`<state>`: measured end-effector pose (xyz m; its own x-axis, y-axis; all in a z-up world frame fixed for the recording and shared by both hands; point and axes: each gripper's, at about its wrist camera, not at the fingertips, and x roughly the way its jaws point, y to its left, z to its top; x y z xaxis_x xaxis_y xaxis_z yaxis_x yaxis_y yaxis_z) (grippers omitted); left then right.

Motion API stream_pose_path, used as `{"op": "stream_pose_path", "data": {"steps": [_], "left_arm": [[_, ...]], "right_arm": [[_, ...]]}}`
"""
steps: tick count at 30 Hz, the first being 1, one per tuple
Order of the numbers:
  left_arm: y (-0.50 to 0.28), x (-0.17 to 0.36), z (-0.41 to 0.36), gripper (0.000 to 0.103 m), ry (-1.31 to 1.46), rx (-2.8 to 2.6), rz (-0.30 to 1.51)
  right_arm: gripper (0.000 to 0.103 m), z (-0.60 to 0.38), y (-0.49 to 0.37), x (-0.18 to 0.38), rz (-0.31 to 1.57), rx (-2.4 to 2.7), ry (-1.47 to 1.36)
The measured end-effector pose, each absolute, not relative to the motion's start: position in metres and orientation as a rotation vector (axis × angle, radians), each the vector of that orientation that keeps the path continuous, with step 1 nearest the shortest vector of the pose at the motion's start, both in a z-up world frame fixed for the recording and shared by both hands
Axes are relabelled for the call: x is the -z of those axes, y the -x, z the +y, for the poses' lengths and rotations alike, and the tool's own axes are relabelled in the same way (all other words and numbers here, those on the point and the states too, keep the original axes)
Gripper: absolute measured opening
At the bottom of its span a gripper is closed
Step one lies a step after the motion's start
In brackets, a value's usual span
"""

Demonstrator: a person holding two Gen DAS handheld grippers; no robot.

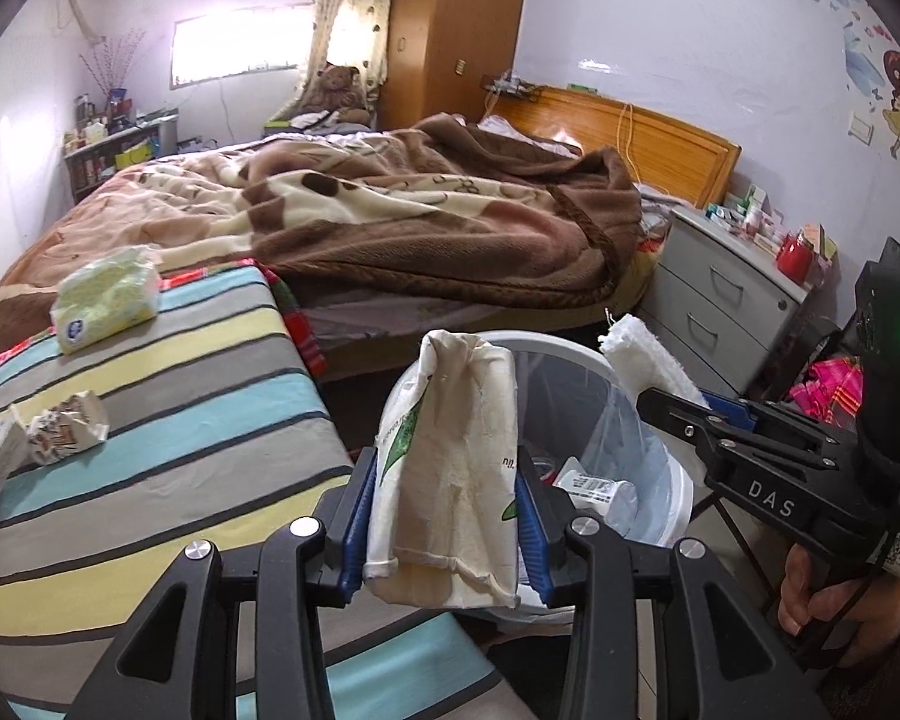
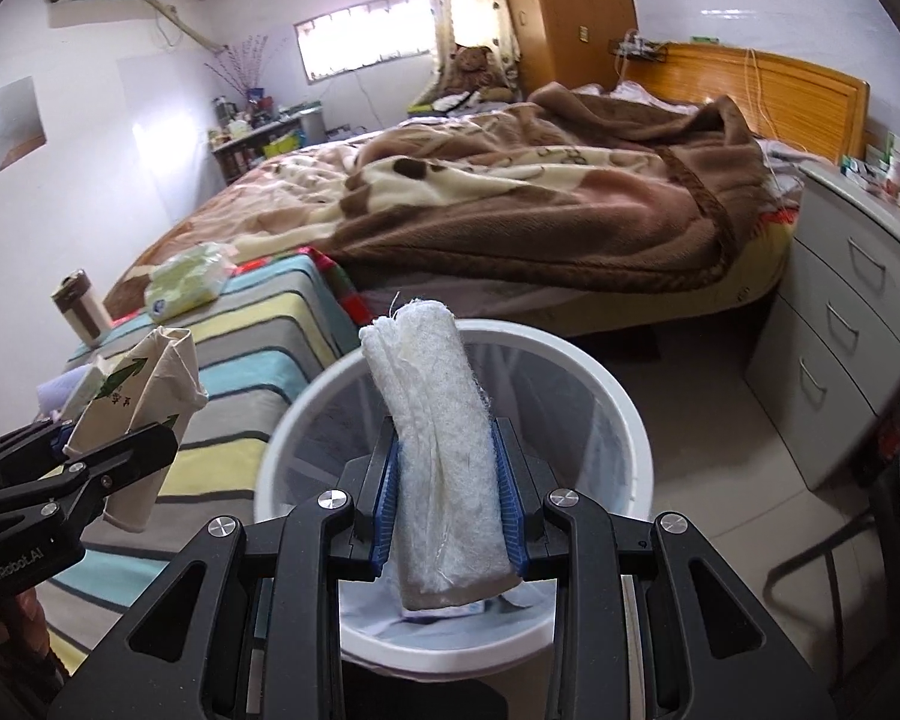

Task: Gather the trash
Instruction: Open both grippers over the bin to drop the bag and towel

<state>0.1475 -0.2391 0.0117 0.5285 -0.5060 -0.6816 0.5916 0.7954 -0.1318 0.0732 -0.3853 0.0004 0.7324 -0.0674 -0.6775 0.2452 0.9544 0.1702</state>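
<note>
Striped cloth in teal, grey and pale yellow covers the low table (image 1: pixel 168 396) that stands against the side of the bed (image 1: pixel 354 210), where a brown and cream blanket (image 1: pixel 450 204) lies rumpled below an orange wooden headboard (image 1: pixel 642 132). On the cloth sit a green tissue pack (image 1: pixel 107 294), a crumpled wrapper (image 1: pixel 66 426) and, at the far corner in the right wrist view, a brown and white flask (image 2: pixel 81 309). A white bin (image 2: pixel 456 480) with a clear liner stands on the pale tiled floor just beside the table; some rubbish already lies at its bottom. A grey drawer unit (image 1: pixel 720 294) crowded with small boxes is by the bed head, a tall wooden wardrobe (image 1: pixel 456 30) is in the corner, and a teddy bear (image 1: pixel 336 90) sits under the curtained window.

The left gripper (image 1: pixel 444 516) is clenched on a flattened beige paper cup (image 1: pixel 450 468), held at the bin's near rim, next to the table edge. The right gripper (image 2: pixel 447 504) is clenched on a folded white cloth pad (image 2: pixel 444 450), held over the bin's mouth. A hand (image 1: pixel 840 600) grips the right tool's handle.
</note>
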Motion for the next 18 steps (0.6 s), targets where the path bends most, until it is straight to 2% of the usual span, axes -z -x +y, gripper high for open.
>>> {"op": "stream_pose_path", "data": {"steps": [18], "left_arm": [[-0.158, 0.011, -0.278, 0.044, -0.148, 0.685, 0.825]], "right_arm": [[0.031, -0.406, -0.077, 0.019, 0.793, 0.229, -0.276]]}}
